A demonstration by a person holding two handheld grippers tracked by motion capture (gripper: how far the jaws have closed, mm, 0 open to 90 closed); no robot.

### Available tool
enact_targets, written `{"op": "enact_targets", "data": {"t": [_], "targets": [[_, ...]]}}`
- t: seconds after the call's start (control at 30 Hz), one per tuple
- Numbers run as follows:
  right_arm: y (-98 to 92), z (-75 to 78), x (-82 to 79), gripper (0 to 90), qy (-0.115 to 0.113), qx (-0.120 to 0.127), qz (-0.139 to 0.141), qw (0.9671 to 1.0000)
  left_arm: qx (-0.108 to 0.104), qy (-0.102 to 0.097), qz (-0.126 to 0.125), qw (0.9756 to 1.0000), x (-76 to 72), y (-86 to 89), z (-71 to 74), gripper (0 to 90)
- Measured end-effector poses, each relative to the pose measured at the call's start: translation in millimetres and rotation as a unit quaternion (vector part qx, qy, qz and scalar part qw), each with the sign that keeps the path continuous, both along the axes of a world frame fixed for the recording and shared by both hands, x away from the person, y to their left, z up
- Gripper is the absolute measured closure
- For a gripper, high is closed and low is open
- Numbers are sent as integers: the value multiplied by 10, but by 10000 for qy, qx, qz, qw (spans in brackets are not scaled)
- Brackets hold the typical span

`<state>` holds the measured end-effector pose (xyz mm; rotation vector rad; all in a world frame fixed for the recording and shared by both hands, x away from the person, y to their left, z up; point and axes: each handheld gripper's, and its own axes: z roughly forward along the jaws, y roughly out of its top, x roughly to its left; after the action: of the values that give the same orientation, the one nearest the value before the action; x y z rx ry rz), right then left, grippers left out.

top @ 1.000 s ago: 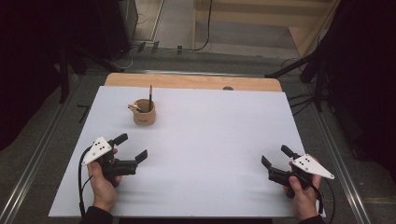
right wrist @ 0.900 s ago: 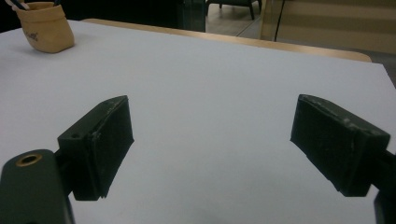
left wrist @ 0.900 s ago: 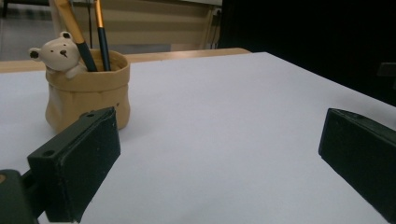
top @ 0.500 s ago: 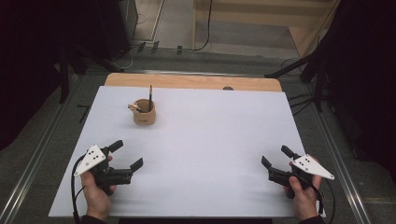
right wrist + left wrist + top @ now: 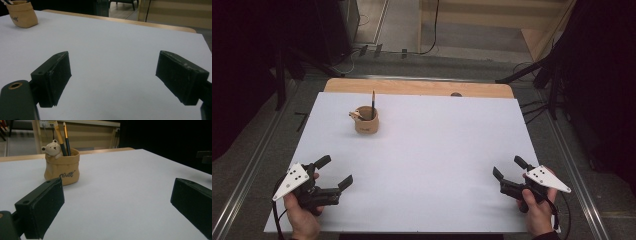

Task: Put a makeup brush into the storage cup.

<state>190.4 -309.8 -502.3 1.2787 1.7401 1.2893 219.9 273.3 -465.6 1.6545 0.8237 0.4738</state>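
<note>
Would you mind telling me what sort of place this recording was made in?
Probably a lab or workshop set up for recording: a white-covered table bearing one pen pot, cables on the floor, and dark stands beside it.

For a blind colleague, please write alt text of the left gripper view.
A tan bag-shaped holder with a small bear figure at its rim and two brushes inside stands on a white table. In front, the two black jaws of the open left tongs rise from the bottom edge, wide apart, with nothing between them.
</note>
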Motion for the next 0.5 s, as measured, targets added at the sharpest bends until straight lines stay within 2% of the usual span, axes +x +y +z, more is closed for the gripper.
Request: {"op": "enact_targets", "data": {"t": [0.27, 0.5], "targets": [[1, 5, -6, 127, -11, -8, -17, 10000, 37, 33, 80, 10000, -70, 138, -16, 0], [6, 6, -4, 113, 15, -2, -13, 10000, 41, 4, 135, 9999, -70, 168, -17, 0]]}}
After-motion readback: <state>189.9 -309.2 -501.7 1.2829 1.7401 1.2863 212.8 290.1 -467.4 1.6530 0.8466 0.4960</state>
